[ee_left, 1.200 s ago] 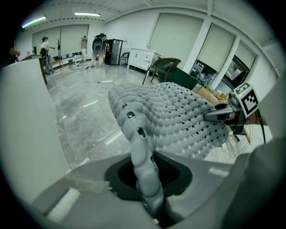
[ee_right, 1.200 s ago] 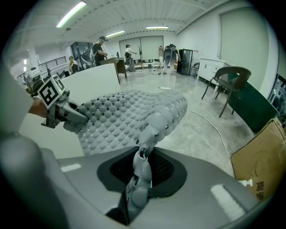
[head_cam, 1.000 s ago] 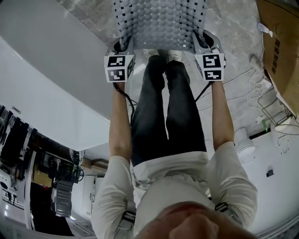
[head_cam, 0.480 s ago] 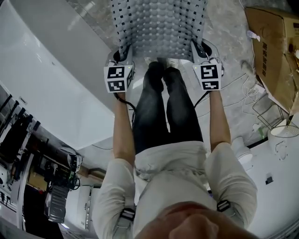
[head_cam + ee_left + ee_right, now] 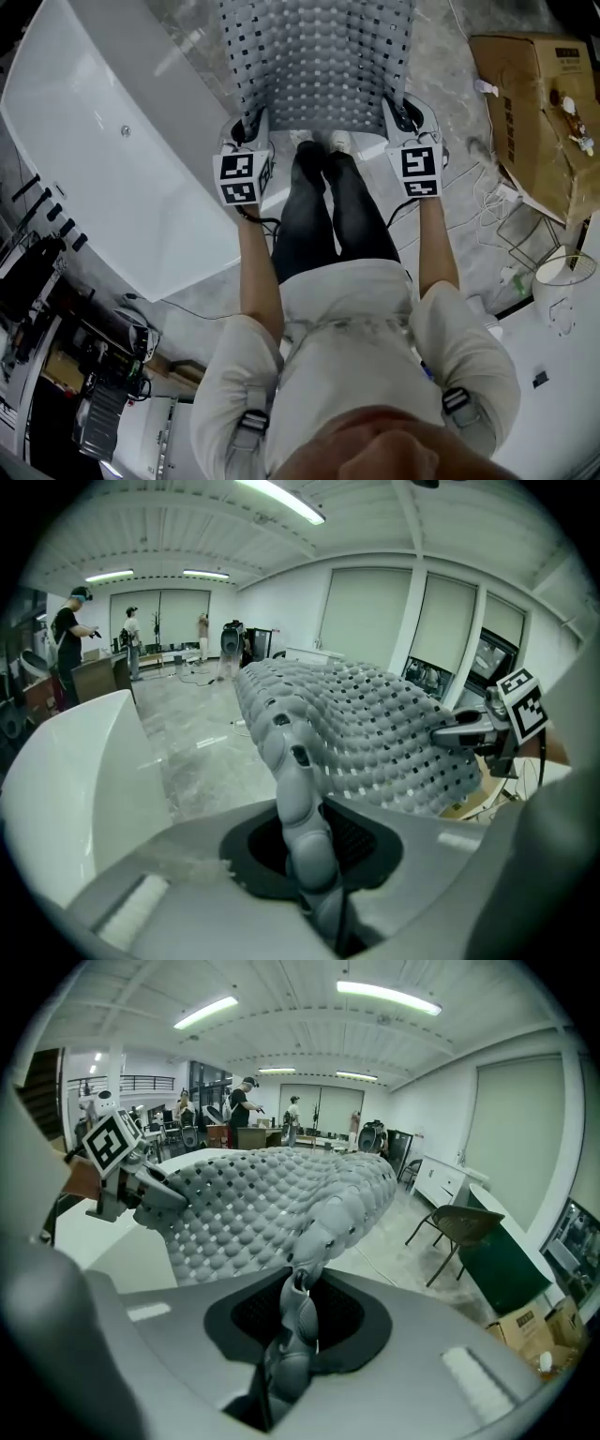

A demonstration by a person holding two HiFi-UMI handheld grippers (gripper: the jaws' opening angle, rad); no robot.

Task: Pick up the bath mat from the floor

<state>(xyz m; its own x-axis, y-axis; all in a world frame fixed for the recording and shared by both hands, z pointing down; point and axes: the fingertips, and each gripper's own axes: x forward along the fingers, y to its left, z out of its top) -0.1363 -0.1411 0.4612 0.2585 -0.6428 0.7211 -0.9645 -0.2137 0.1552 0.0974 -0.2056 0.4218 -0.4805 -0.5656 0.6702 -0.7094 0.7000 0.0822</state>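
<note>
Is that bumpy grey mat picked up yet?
Done: left gripper and right gripper are each shut on a near corner of the bath mat. In hand: it is held stretched between them. Left: perhaps lifting its far end clear of the floor; I cannot tell.

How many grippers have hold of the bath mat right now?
2. The left gripper is shut on the bath mat at its near-left edge, the right gripper at its near-right edge. Neither grip is hidden.

Your mat (image 5: 319, 56) is pale grey, studded with round bumps and dark square holes; floor (image 5: 441, 94) grey marbled; tub (image 5: 112, 187) white; box (image 5: 525, 94) brown.
</note>
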